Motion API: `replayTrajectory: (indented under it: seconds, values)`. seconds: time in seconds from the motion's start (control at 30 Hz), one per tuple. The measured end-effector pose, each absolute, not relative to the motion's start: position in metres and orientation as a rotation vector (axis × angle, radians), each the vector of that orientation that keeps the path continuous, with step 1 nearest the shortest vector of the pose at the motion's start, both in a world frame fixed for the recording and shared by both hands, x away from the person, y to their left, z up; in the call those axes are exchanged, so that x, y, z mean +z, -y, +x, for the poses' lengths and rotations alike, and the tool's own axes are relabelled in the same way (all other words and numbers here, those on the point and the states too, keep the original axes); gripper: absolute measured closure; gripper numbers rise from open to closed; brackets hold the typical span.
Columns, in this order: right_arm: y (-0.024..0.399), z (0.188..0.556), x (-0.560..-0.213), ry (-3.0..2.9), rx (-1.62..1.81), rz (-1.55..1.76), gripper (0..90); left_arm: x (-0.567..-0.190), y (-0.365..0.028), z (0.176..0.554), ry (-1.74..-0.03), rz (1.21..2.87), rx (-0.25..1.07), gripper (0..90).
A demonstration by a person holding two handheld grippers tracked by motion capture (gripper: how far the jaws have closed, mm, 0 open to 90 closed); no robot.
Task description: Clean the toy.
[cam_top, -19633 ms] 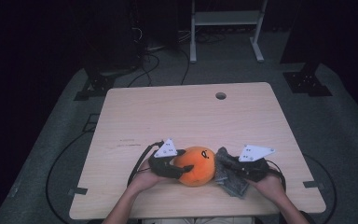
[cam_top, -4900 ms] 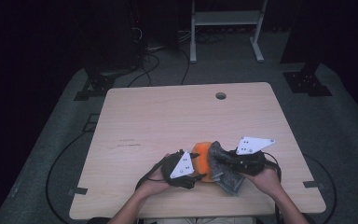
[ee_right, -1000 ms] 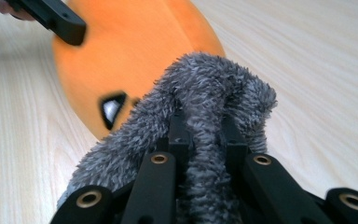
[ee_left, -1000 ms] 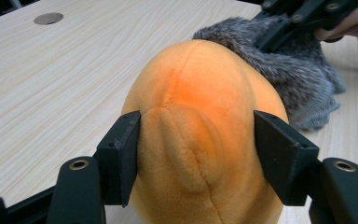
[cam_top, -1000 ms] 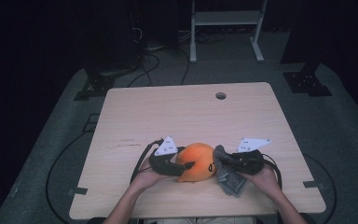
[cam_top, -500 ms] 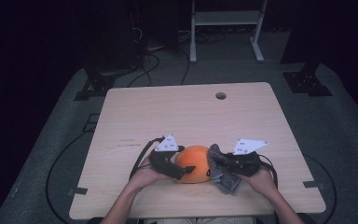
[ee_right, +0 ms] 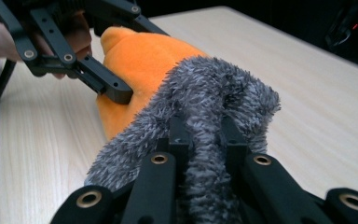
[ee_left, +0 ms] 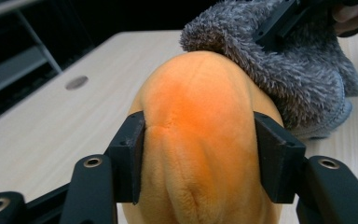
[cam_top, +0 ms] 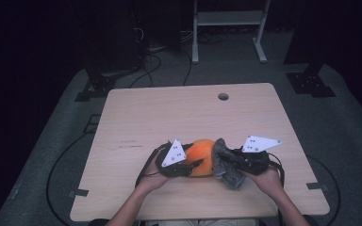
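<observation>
An orange plush toy (cam_top: 202,153) lies near the front of the wooden table (cam_top: 179,117). My left gripper (cam_top: 194,165) is shut on it from the left. Its jaws have just been closing, and both pads (ee_left: 133,154) now press into the plush (ee_left: 200,116). A grey fuzzy cloth (cam_top: 229,167) drapes against the plush's right side, with my right gripper (cam_top: 225,159) shut on it. In the right gripper view a fold of the grey cloth (ee_right: 214,93) is pinched between my right gripper's (ee_right: 203,135) jaws, and the orange plush (ee_right: 140,60) sits just behind it.
A round cable hole (cam_top: 223,96) sits in the table's far edge. Black cables (cam_top: 143,169) trail from both grippers toward the front. A white metal frame (cam_top: 226,19) stands on the floor beyond the table. Bare tabletop stretches behind and to both sides.
The left gripper's jaws opened around the plush and closed on it again. The right gripper lifted the grey cloth slightly, up against the plush's side.
</observation>
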State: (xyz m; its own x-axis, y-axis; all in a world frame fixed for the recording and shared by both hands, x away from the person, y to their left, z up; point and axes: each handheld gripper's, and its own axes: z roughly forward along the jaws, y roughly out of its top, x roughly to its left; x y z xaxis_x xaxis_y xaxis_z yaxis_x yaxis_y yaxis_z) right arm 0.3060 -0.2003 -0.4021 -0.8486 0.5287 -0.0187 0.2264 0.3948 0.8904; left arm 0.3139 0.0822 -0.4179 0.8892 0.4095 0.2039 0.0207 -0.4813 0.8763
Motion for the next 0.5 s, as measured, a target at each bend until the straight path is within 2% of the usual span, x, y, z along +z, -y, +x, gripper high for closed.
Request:
replayTrajectory:
  seconds: [0.03, 0.07, 0.1, 0.13, 0.17, 0.2, 0.27, 0.33, 0.5]
  values:
    - [0.194, 0.308, -0.41, -2.412, 1.375, 0.652, 79.1, -0.423, -0.084, 0.317, -0.33, 2.063, 0.415, 35.4]
    - [0.191, 0.308, -0.413, -2.418, 1.371, 0.647, 79.1, -0.423, -0.084, 0.317, -0.33, 2.063, 0.415, 31.0]
    - [0.188, 0.308, -0.415, -2.421, 1.38, 0.646, 79.1, -0.419, -0.087, 0.321, -0.404, 2.049, 0.35, 25.4]
    - [0.188, 0.308, -0.415, -2.421, 1.38, 0.646, 79.1, -0.419, -0.087, 0.321, -0.404, 2.049, 0.35, 20.6]
    - [0.183, 0.306, -0.413, -2.42, 1.387, 0.626, 79.1, -0.416, -0.088, 0.324, -0.454, 2.016, 0.314, 18.6]
    - [0.183, 0.306, -0.413, -2.42, 1.387, 0.626, 79.1, -0.416, -0.088, 0.324, -0.454, 2.016, 0.314, 19.1]
    - [0.181, 0.303, -0.414, -2.425, 1.381, 0.607, 79.1, -0.418, -0.09, 0.323, -0.436, 2.031, 0.348, 30.9]
    - [0.185, 0.304, -0.416, -2.433, 1.393, 0.628, 79.1, -0.42, -0.092, 0.322, -0.434, 2.033, 0.336, 36.5]
    - [0.197, 0.311, -0.426, -2.475, 1.367, 0.697, 79.1, -0.424, -0.098, 0.321, -0.416, 2.033, 0.328, 40.1]
